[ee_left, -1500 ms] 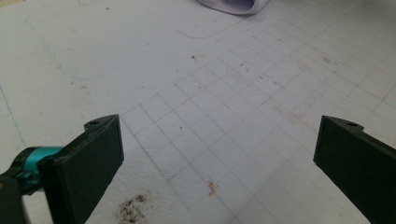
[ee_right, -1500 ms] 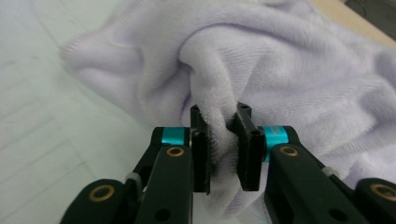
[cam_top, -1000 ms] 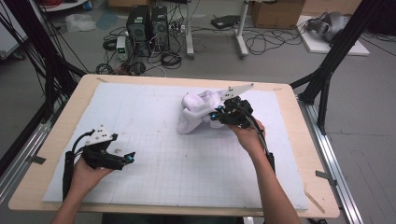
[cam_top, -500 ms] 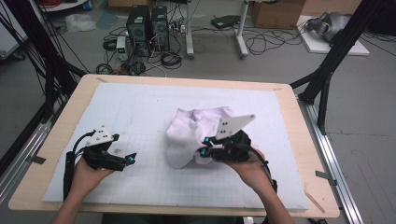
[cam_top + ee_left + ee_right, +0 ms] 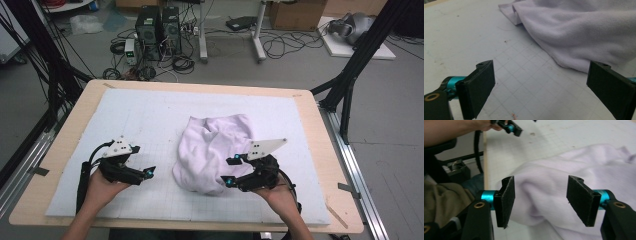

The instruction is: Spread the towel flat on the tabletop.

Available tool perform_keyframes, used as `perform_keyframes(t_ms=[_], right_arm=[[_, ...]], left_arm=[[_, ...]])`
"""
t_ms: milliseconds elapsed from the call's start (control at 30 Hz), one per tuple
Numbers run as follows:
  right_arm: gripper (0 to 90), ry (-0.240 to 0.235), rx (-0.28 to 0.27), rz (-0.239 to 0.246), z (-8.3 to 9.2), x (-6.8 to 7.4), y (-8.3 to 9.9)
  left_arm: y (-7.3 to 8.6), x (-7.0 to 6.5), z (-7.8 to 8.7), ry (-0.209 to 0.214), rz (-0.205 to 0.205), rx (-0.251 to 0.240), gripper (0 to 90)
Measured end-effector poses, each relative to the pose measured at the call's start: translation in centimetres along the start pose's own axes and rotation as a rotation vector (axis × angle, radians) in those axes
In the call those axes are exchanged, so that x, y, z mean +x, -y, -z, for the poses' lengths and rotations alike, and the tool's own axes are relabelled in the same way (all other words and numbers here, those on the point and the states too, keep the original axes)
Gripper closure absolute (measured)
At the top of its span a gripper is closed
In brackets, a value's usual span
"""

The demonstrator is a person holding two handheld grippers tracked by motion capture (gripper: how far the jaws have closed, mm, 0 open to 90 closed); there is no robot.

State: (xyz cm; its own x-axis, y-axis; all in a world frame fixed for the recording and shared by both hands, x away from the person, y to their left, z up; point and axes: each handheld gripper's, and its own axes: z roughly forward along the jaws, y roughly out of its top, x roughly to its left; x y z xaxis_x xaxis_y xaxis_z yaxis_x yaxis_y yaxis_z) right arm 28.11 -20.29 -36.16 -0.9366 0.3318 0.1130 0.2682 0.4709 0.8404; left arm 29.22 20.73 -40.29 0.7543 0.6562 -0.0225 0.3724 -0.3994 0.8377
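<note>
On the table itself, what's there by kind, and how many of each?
Towel, pale lilac, crumpled: 1
White grid mat: 1
Handheld grippers, left gripper and right gripper, both open: 2
Total: 4

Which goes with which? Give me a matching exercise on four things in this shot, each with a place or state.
1. towel
2. left gripper
3. right gripper
4. grid mat

a. jaws spread over bare mat, apart from the cloth
b. crumpled heap, mid-table
c. jaws parted at the cloth's near edge, having just opened
d. pale sheet covering the wooden tabletop

Pairs: 1-b, 2-a, 3-c, 4-d
</note>
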Motion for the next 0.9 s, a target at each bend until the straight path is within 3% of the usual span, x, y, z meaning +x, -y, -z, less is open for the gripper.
perform_keyframes(t_ms=[133, 167, 267, 367, 567, 733, 900], right_arm=[[36.4, 0.033, -0.007, -0.007, 0.4, -0.6, 0.7], [36.4, 0.065, 0.006, -0.021, 0.3, -1.0, 1.4], [36.3, 0.100, 0.037, -0.041, 0.1, -1.7, 2.0], [36.4, 0.131, 0.057, -0.029, 0.0, -2.1, 2.4], [38.1, 0.205, 0.078, -0.049, -0.2, -3.6, 3.7], [41.7, 0.217, 0.111, -0.071, -0.8, -4.3, 4.5], [44.0, 0.209, 0.146, -0.090, -1.9, -4.8, 5.5]], left_arm=[[-0.3, -0.5, -0.4, 0.020, -0.013, 0.004, 11.1], [-0.5, -0.8, -0.7, 0.036, -0.021, 0.004, 12.8], [-0.5, -1.0, -1.1, 0.056, -0.030, 0.013, 16.8], [-0.8, -1.2, -1.8, 0.077, -0.040, 0.022, 21.8], [-2.0, -1.6, -4.0, 0.122, -0.054, 0.027, 28.0], [-2.2, -2.0, -5.7, 0.120, -0.075, 0.053, 30.6], [-1.9, -1.8, -7.0, 0.129, -0.069, 0.086, 34.1]])
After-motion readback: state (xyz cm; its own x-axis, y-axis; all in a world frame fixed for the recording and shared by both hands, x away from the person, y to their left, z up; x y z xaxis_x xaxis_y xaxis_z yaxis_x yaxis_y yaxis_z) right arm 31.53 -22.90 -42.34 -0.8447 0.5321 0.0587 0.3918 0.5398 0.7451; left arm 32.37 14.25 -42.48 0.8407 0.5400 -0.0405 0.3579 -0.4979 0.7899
